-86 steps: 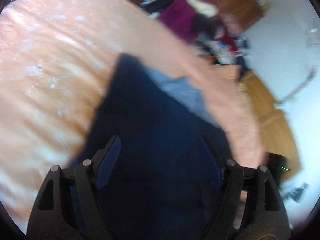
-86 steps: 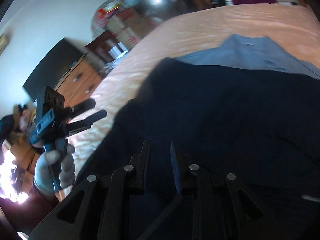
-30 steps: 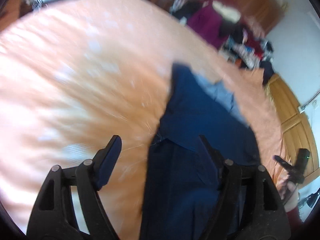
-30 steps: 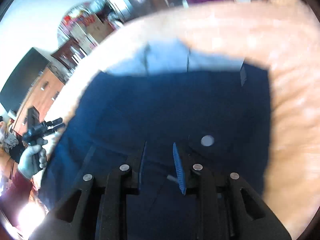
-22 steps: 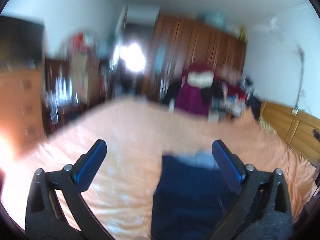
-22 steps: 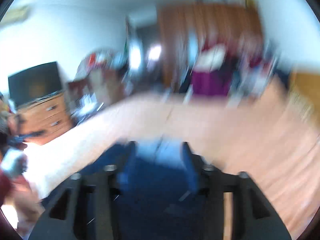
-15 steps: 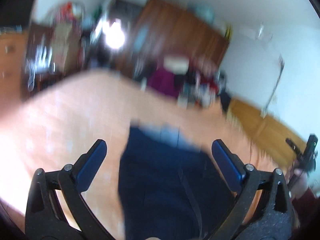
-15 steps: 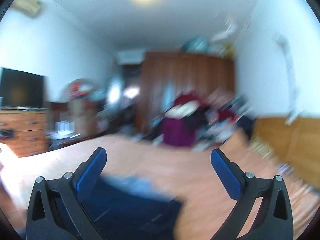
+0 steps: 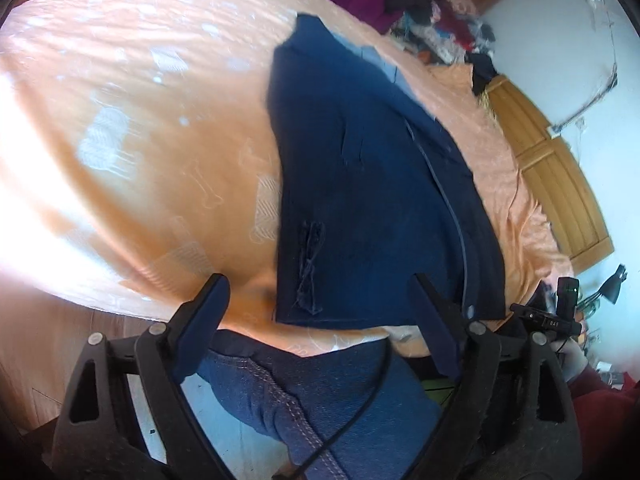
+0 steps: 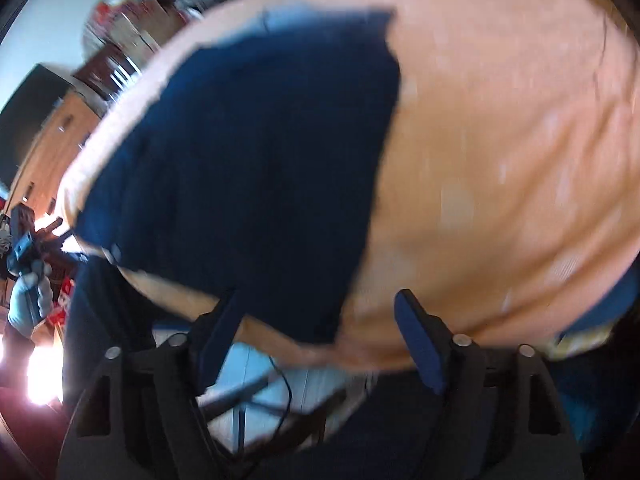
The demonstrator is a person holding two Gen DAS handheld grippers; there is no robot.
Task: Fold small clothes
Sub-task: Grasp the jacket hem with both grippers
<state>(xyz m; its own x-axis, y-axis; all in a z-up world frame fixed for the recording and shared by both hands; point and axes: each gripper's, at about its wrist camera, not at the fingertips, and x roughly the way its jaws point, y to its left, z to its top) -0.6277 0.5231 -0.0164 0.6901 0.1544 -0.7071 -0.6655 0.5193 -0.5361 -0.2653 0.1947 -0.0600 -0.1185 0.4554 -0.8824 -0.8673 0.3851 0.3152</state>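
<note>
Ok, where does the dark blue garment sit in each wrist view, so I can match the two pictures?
Left wrist: the dark blue garment runs from upper centre down to lower right of centre, ending just above the open left gripper.
Right wrist: the garment fills the upper left and centre, its near corner above the open right gripper.
Shared landmark: the orange bedspread under it.

bright daylight | glare lower left | motion blur | fisheye edges warped
</note>
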